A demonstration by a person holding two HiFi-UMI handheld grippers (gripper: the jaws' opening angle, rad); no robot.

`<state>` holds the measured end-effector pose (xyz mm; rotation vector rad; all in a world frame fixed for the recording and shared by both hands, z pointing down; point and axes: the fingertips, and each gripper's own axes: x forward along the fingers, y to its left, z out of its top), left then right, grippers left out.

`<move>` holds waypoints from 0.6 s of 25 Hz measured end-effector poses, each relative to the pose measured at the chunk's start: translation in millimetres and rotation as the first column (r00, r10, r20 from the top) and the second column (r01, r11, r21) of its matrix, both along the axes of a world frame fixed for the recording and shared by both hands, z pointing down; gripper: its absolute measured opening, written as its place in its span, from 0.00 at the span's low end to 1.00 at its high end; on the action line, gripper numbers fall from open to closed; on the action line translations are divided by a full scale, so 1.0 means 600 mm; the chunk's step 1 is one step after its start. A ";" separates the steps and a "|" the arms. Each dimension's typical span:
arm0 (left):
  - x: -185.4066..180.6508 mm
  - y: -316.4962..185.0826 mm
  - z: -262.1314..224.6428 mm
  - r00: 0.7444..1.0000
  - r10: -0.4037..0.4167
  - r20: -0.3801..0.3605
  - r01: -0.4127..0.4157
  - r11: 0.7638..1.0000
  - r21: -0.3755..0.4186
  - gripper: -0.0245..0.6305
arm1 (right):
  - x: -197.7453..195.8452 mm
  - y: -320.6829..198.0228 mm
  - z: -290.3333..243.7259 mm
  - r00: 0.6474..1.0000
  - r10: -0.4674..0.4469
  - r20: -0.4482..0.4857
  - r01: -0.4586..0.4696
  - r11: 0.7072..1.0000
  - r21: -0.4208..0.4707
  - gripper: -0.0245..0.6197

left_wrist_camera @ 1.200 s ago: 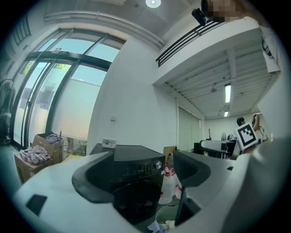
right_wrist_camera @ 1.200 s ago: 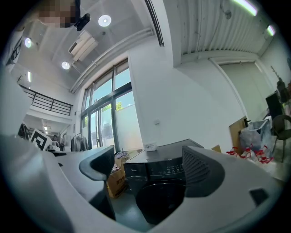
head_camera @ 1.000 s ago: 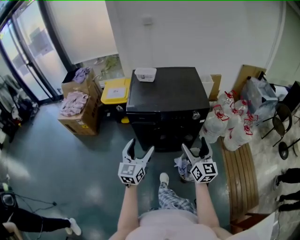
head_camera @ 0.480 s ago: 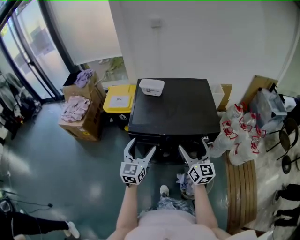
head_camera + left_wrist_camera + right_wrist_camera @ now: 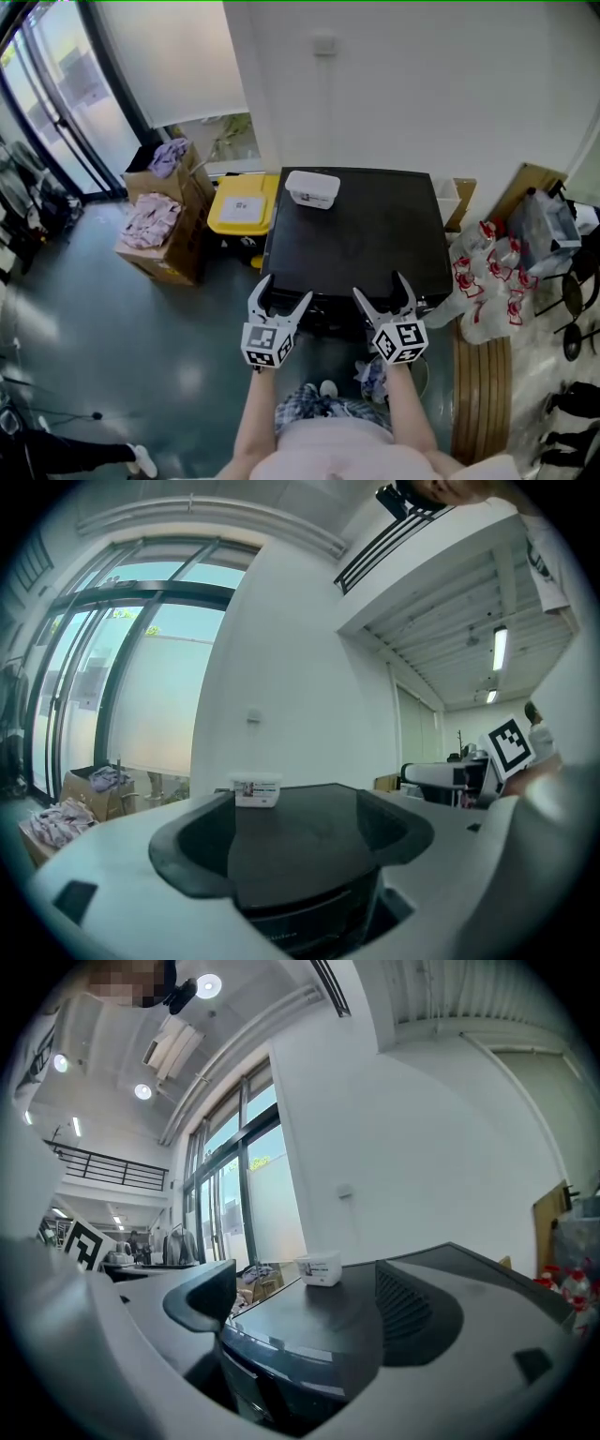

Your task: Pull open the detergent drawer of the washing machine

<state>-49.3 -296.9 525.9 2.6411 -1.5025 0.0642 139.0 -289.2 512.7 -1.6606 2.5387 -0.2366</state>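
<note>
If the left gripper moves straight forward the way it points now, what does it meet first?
Probably the front upper edge of the black washing machine, which lies between the open jaws of the left gripper. If it passes above, the white plastic box on top comes next; depth is unclear.

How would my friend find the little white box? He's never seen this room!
Find the black washing machine by the white wall. Near the back left corner of its top sits a small white tub with a label on its side. Nothing else sits up there; the yellow bin nearby stands on the floor.
</note>
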 end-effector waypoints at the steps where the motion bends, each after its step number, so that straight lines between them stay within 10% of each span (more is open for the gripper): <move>1: -0.002 -0.007 0.002 1.000 0.002 0.000 -0.002 1.000 -0.003 0.63 | -0.004 -0.007 0.001 1.000 -0.002 -0.002 0.002 1.000 -0.001 0.75; 15: -0.019 -0.069 0.034 0.978 0.156 0.138 -0.139 0.983 -0.124 0.63 | -0.091 -0.074 0.021 0.983 -0.168 -0.076 0.160 0.982 -0.105 0.75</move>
